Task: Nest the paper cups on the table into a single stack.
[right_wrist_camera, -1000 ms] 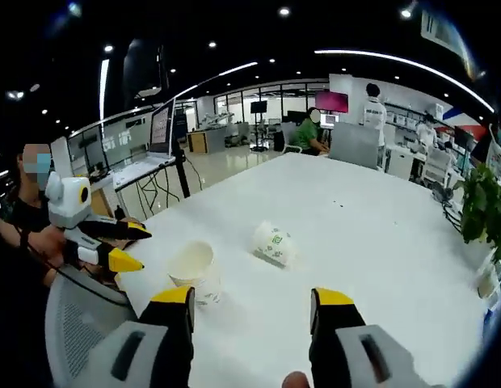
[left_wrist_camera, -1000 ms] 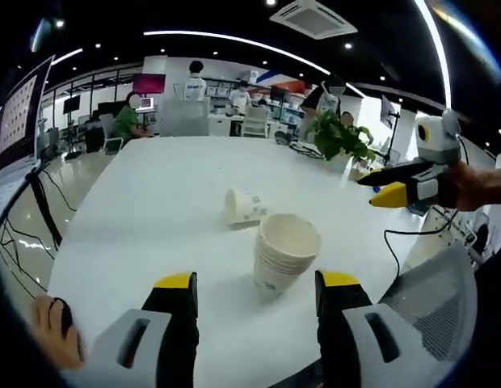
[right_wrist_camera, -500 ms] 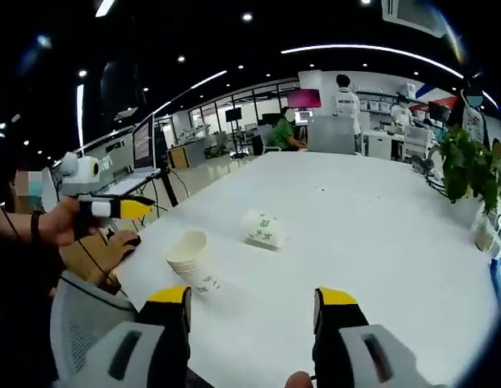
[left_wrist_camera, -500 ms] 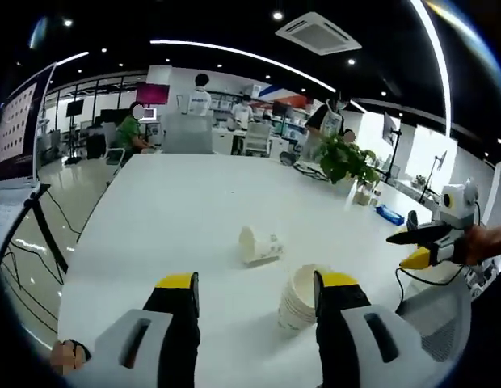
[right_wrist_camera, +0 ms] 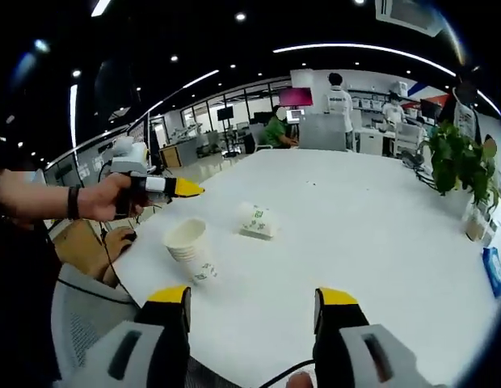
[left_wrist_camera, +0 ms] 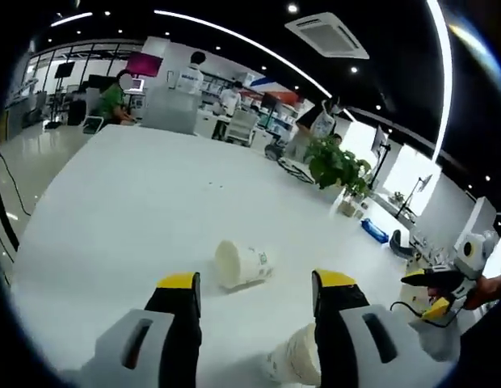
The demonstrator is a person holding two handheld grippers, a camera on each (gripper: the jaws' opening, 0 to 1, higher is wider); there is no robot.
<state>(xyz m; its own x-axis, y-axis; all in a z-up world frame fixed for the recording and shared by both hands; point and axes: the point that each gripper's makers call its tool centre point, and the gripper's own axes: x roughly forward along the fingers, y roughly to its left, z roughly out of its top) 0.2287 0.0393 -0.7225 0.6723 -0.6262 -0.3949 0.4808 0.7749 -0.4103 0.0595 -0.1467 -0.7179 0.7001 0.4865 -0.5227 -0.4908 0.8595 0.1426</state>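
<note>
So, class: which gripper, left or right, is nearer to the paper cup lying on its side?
Left. The left gripper is right over the tipped cup, which sits just beyond its open jaws. The right gripper is further back, with bare table and the cup stack nearer to it.

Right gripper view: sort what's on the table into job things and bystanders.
Job things:
- stack of cups, upright
- single cup, lying on its side
- left gripper, open
- right gripper, open

Bystanders:
- potted plant
- blue packet at the table edge
- mesh chair
</note>
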